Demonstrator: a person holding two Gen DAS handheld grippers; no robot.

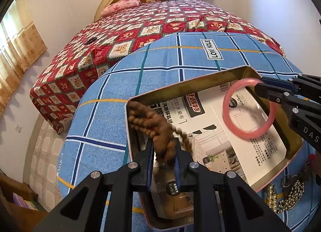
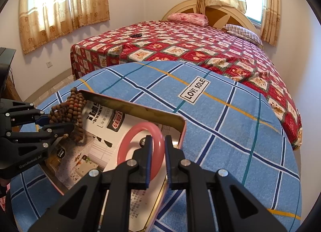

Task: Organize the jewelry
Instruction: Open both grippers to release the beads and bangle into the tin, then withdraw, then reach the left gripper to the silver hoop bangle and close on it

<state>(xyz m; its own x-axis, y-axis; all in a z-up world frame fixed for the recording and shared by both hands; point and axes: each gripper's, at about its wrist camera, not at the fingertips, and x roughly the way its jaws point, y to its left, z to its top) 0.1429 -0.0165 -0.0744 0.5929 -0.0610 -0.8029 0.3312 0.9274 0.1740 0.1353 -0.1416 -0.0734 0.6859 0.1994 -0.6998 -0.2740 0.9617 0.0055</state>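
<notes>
A round table (image 2: 230,131) under a blue checked cloth carries an open tin (image 1: 180,85); pearl and metal-bead jewelry (image 1: 284,195) lies beside it.

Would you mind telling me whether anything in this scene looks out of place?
A dark beaded bracelet lies alone on the red patterned bed, far from the tin box and from the pearl and metal-bead jewelry beside the box on the blue checked cloth.

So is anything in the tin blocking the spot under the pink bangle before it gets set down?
Nothing visible does. The pink bangle, held in the right gripper, hangs over the tin, whose floor there shows only printed paper. The brown bead string in the left gripper hangs over the opposite end.
</notes>
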